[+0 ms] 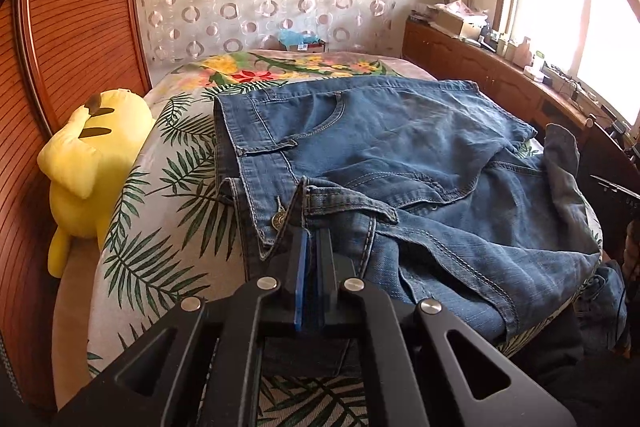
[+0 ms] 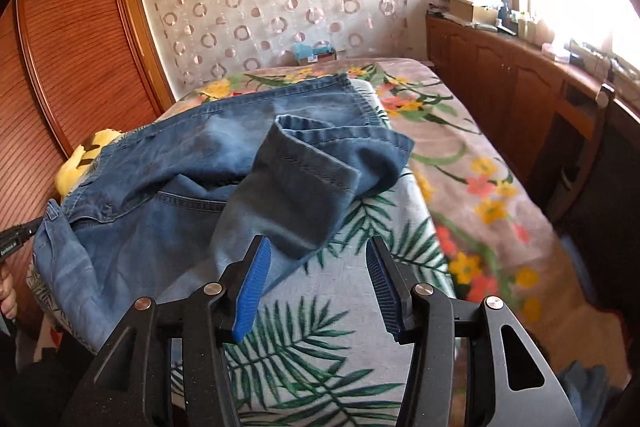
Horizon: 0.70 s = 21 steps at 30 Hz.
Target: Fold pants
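Note:
Blue jeans (image 1: 400, 147) lie spread and rumpled over a bed with a leaf-print cover (image 1: 168, 187). My left gripper (image 1: 310, 227) is shut on the jeans' waistband, just right of the metal button (image 1: 279, 218). In the right wrist view the jeans (image 2: 160, 187) fill the left half, and a leg cuff (image 2: 316, 167) lies folded back on top. My right gripper (image 2: 318, 247) is open just short of that cuff. Denim lies close to its left blue pad (image 2: 252, 287), and neither pad presses on the cloth. The left gripper (image 2: 20, 231) shows at the far left edge, holding the waistband.
A yellow plush toy (image 1: 92, 163) lies between the bed and a wooden slatted wardrobe (image 1: 80, 27). A low wooden cabinet (image 2: 520, 87) with clutter on top runs under the window on the right. A small box (image 1: 304, 43) stands at the far end of the bed.

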### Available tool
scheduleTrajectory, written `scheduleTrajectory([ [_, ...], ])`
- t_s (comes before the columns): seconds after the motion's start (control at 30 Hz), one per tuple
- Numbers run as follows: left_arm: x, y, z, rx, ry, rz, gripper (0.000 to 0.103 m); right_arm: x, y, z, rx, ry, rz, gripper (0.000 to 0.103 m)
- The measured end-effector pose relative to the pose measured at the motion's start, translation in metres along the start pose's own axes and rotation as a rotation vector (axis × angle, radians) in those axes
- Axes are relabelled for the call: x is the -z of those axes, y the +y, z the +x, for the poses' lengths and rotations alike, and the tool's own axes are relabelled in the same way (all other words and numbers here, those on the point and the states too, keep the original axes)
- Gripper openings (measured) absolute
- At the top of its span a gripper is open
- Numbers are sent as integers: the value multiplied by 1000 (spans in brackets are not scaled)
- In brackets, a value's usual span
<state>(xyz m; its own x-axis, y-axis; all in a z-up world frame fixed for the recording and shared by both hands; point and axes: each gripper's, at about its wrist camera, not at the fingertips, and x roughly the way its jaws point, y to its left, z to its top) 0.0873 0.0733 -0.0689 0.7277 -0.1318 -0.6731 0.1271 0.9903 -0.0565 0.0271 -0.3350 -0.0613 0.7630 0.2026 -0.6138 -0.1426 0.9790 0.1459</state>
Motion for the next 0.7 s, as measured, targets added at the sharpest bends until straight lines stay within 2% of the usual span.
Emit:
scheduleTrajectory([
  [0.03, 0, 1, -1, 4, 2, 0, 3, 0, 1, 1, -12, 3, 2, 52],
  [0.13, 1, 2, -4, -3, 5, -4, 4, -16, -2, 8, -25, 8, 12, 63],
  [0.17, 1, 3, -5, -1, 7, -7, 4, -36, -5, 21, -15, 10, 7, 63],
  [0.53, 6, 11, -16, 16, 14, -16, 34, -49, -10, 39, -17, 36, 28, 63],
  [0.63, 7, 12, -15, 42, 23, -36, 34, -48, -7, 43, -19, 49, 23, 63],
  [0.7, 8, 13, -14, 85, 31, -60, 34, -48, -5, 44, -25, 52, 20, 53],
])
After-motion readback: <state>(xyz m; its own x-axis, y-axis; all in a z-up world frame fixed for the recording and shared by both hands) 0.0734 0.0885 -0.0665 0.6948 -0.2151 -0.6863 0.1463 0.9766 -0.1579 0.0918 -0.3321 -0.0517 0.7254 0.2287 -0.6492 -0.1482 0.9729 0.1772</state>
